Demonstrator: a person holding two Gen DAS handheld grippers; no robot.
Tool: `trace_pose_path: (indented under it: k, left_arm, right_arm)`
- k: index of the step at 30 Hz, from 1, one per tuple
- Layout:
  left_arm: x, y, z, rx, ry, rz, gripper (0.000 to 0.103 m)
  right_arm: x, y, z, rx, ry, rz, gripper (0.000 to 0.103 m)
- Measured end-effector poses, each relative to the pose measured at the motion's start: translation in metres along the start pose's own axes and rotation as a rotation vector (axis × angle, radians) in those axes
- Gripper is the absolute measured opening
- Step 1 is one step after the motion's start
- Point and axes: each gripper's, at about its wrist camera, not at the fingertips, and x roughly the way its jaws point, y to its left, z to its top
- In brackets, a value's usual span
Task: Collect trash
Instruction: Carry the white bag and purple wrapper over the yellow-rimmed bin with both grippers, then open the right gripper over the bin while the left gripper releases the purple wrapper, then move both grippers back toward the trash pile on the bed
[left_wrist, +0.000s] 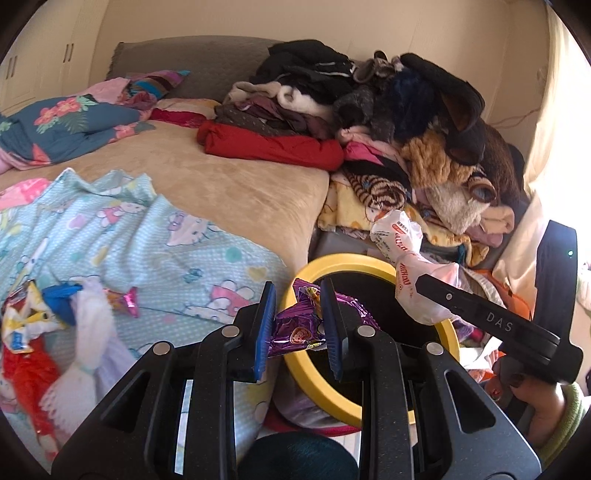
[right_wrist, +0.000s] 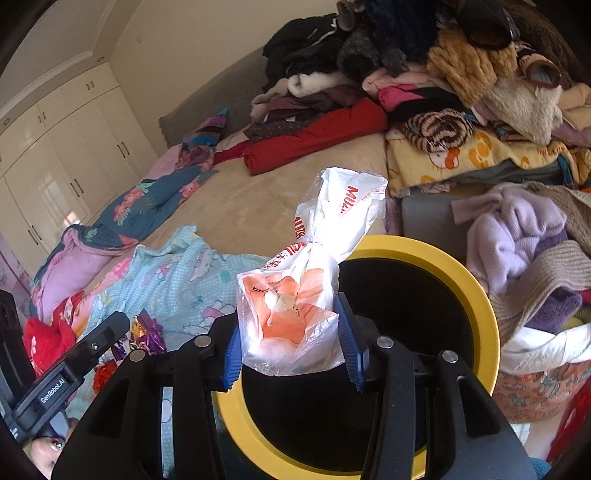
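My left gripper (left_wrist: 299, 325) is shut on a crumpled purple foil wrapper (left_wrist: 299, 326), held at the near rim of a yellow-rimmed black bin (left_wrist: 314, 384) beside the bed. My right gripper (right_wrist: 291, 338) is shut on a white plastic bag with red print (right_wrist: 317, 266), which hangs over the bin's black opening (right_wrist: 476, 302). The same white bag (left_wrist: 402, 269) and right gripper show at the right of the left wrist view. More litter lies on the light blue sheet at the left: a pink wrapper (left_wrist: 127, 301), a blue scrap (left_wrist: 61, 301) and white tissue (left_wrist: 88, 332).
A tan bed (left_wrist: 207, 177) fills the left and middle, with a blue patterned sheet (left_wrist: 147, 240) and a floral quilt (left_wrist: 62, 125). A tall pile of clothes (left_wrist: 388, 122) rises behind the bin. A hamper of clothes (right_wrist: 535, 350) stands right of the bin. Wardrobes (right_wrist: 66, 155) line the far wall.
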Motion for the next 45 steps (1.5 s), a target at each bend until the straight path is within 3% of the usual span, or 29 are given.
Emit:
trace_pose_path:
  k: [8, 13, 15, 16, 17, 19, 21, 22, 23, 32, 45]
  left_arm:
    - [0.039, -0.009, -0.003, 0.014, 0.071, -0.003, 0.019]
    - [0.051, -0.009, -0.001, -0.007, 0.088, -0.023, 0.02]
    - [0.054, -0.005, 0.001, -0.026, 0.091, -0.037, 0.029]
    - [0.054, -0.004, 0.001, -0.034, 0.091, -0.041, 0.047]
    - [0.054, -0.002, 0.001, -0.047, 0.092, -0.052, 0.058]
    - [0.05, -0.003, 0.001, -0.046, 0.08, -0.056, 0.06]
    - [0.044, -0.002, 0.0, -0.053, 0.066, -0.045, 0.073]
    - [0.041, 0.0, 0.0, -0.064, 0.057, -0.042, 0.087]
    - [0.038, 0.001, 0.0, -0.073, 0.049, -0.041, 0.092]
    - [0.007, 0.009, 0.0, -0.08, -0.028, 0.02, 0.092]
    - [-0.038, 0.044, 0.0, -0.099, -0.116, 0.125, 0.092]
  right_arm:
    - [0.008, -0.027, -0.003, 0.066, 0.05, -0.036, 0.042]
    - [0.008, -0.033, -0.005, 0.077, 0.056, -0.034, 0.048]
    - [0.009, -0.032, -0.005, 0.072, 0.061, -0.036, 0.051]
    - [0.009, -0.032, -0.006, 0.069, 0.06, -0.045, 0.056]
    - [0.009, -0.032, -0.005, 0.069, 0.057, -0.053, 0.061]
    - [0.009, -0.032, -0.005, 0.064, 0.047, -0.075, 0.063]
    - [0.008, -0.032, -0.004, 0.065, 0.034, -0.086, 0.069]
    - [0.008, -0.032, -0.004, 0.064, 0.024, -0.093, 0.071]
    - [0.006, -0.031, -0.003, 0.06, 0.011, -0.1, 0.071]
    - [0.0, -0.012, -0.003, -0.01, -0.06, -0.106, 0.079]
    - [-0.012, 0.033, -0.007, -0.113, -0.151, -0.027, 0.085]
